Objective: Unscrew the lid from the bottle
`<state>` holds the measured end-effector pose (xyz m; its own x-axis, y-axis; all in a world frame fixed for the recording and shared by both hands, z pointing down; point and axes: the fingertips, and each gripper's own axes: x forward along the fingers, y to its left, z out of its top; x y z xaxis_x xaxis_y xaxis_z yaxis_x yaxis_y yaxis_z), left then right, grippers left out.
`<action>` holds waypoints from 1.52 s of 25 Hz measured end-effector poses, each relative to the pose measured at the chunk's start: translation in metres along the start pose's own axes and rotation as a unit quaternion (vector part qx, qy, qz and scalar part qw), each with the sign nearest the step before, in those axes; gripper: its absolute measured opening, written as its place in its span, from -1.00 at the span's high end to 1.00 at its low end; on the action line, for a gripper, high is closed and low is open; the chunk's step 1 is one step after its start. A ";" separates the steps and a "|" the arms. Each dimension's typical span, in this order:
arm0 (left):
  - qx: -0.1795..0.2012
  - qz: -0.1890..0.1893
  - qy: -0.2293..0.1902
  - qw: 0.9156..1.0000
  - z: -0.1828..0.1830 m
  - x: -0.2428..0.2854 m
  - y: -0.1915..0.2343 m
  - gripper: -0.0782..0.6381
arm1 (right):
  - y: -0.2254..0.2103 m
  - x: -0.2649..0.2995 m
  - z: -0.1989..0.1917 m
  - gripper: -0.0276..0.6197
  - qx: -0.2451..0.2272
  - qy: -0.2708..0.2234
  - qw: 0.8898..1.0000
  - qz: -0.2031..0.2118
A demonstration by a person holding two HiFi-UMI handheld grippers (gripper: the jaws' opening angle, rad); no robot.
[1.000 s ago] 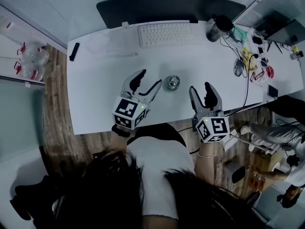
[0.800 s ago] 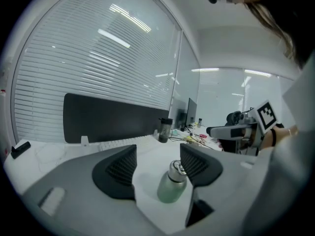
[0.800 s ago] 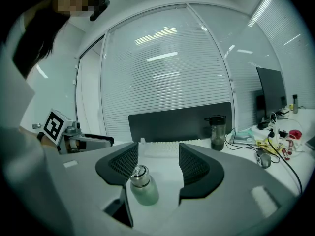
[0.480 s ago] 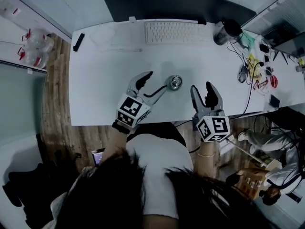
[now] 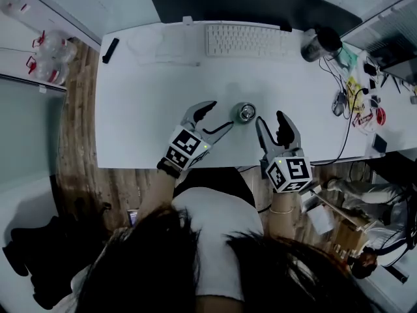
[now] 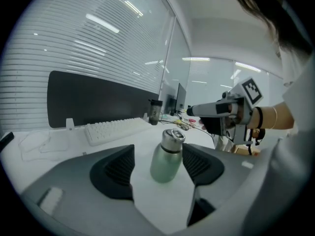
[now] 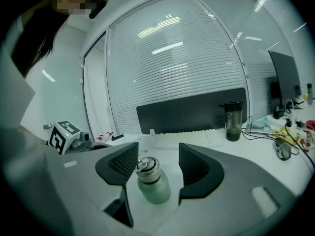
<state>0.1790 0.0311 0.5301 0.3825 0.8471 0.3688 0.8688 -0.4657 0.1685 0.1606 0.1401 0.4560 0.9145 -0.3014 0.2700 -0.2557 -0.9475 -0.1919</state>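
A pale green bottle (image 5: 246,113) with a metal ring-topped lid stands upright on the white desk (image 5: 143,109). My left gripper (image 5: 219,117) reaches toward it from the left. Its jaws have just been opening, and the bottle (image 6: 167,159) shows in the gap just past the pads without touching them. My right gripper (image 5: 270,120) is open just right of the bottle and nearer the desk's front edge. In the right gripper view the bottle (image 7: 151,181) stands between the open jaws, untouched.
A white keyboard (image 5: 251,41) and a dark monitor (image 5: 247,2) lie at the back. A dark tumbler (image 5: 319,44) stands back right, beside cables and small items (image 5: 358,90). A black marker-like object (image 5: 109,49) lies back left. The desk's front edge runs just behind both grippers.
Both grippers have come lower and closer to the bottle. The left gripper's jaws stand wider and its tips now lie beside the bottle.
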 end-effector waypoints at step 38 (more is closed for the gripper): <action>0.065 -0.136 0.036 0.988 -0.041 0.077 -0.027 -0.26 | 0.029 0.055 -0.038 0.20 -0.023 0.037 0.995 0.087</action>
<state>0.1723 0.0989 0.5911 0.1101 0.9136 0.3915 0.9712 -0.1826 0.1529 0.1920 0.0923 0.5009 0.8293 -0.4676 0.3060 -0.4246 -0.8833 -0.1989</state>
